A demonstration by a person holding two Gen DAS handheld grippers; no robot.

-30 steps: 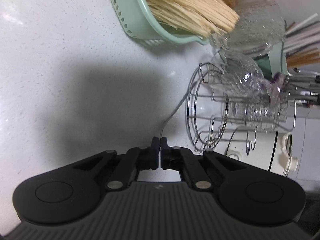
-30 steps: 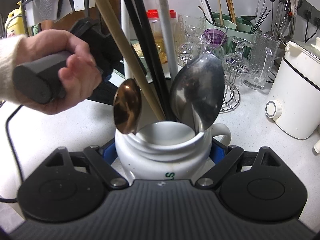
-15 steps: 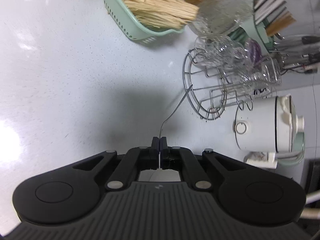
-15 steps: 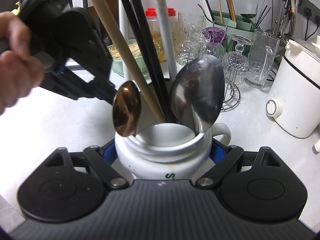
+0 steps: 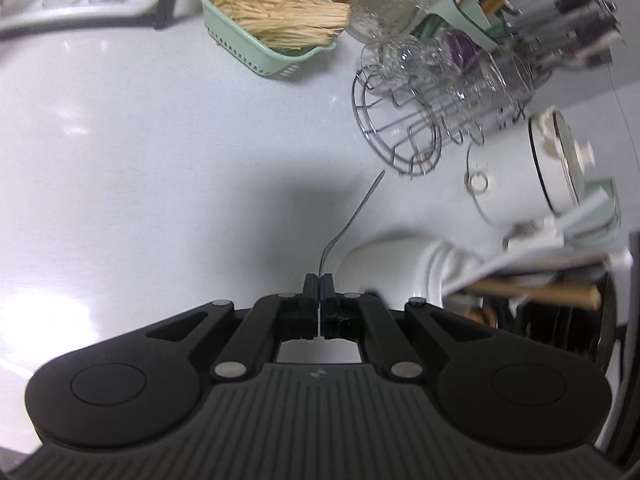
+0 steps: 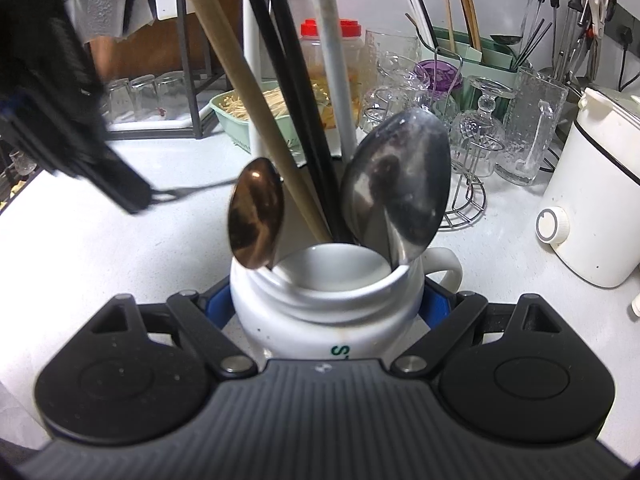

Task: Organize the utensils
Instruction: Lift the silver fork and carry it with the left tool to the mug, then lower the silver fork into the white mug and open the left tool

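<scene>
My left gripper (image 5: 319,280) is shut on a thin metal utensil (image 5: 352,216), seen edge-on and held in the air above the white counter. In the right wrist view the same left gripper (image 6: 136,196) hangs at the upper left, its utensil (image 6: 188,191) pointing toward the mug. My right gripper (image 6: 327,304) is shut on a white mug (image 6: 280,320), blue pads against both sides. Standing in the mug are a copper spoon (image 6: 256,212), a steel spoon (image 6: 400,176), a wooden handle (image 6: 248,92), black chopsticks (image 6: 288,80) and a white handle (image 6: 336,60). The mug (image 5: 384,264) lies just right of the left fingertips.
A green basket of thin sticks (image 5: 276,36) sits at the back. A wire rack with glasses (image 5: 400,136) stands to its right, and a white electric pot (image 6: 592,200) at the far right. A green caddy (image 6: 472,52) with chopsticks stands against the wall.
The left gripper has risen and rolled with the thin utensil still pinched; the mug has come into its view. In the right view it moved up-left and the hand left the frame. The right gripper kept still.
</scene>
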